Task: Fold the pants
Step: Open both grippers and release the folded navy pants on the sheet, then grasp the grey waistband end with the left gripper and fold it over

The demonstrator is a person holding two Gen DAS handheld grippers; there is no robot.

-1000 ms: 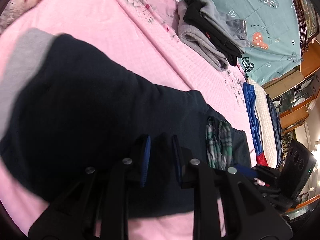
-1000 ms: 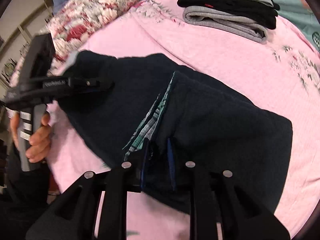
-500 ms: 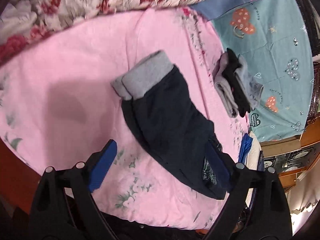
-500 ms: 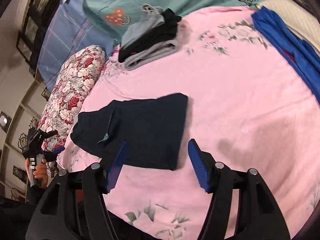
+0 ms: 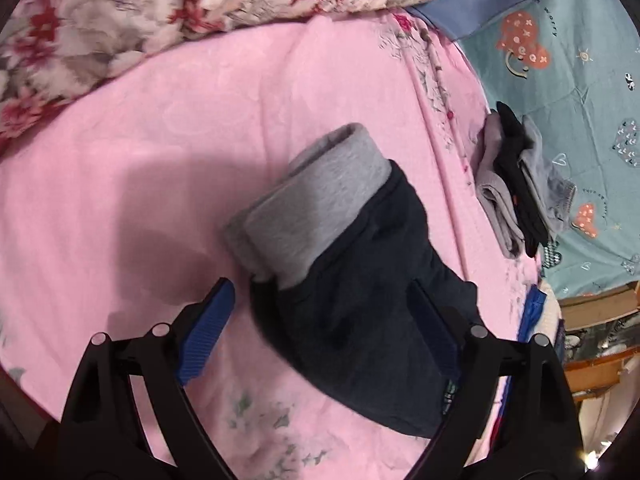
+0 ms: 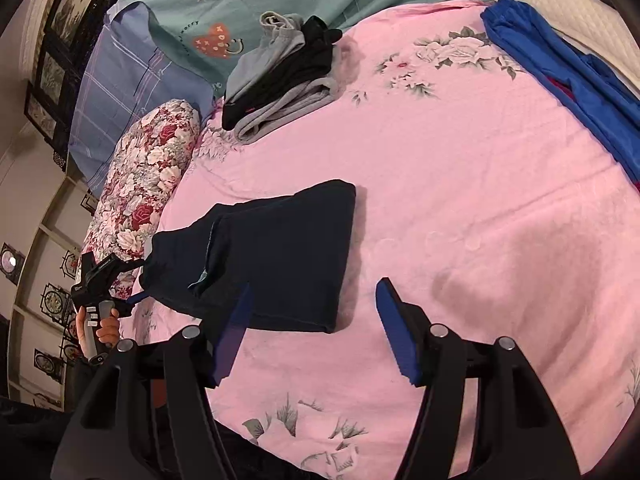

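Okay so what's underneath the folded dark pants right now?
The folded dark pants lie flat on the pink bedsheet, which shows all around them. Whatever sits directly beneath is covered; only a sliver of lining peeks out between layers.

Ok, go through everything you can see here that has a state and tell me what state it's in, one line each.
Dark pants: folded, flat on the pink sheet, not held.
Gray lining: rolled out at one end of the pants.
Left gripper: open, fingers either side of the pants.
Right gripper: open, above the sheet, holding nothing.
Pile of gray and black clothes: folded, stacked.
Blue garment: spread out, unfolded.
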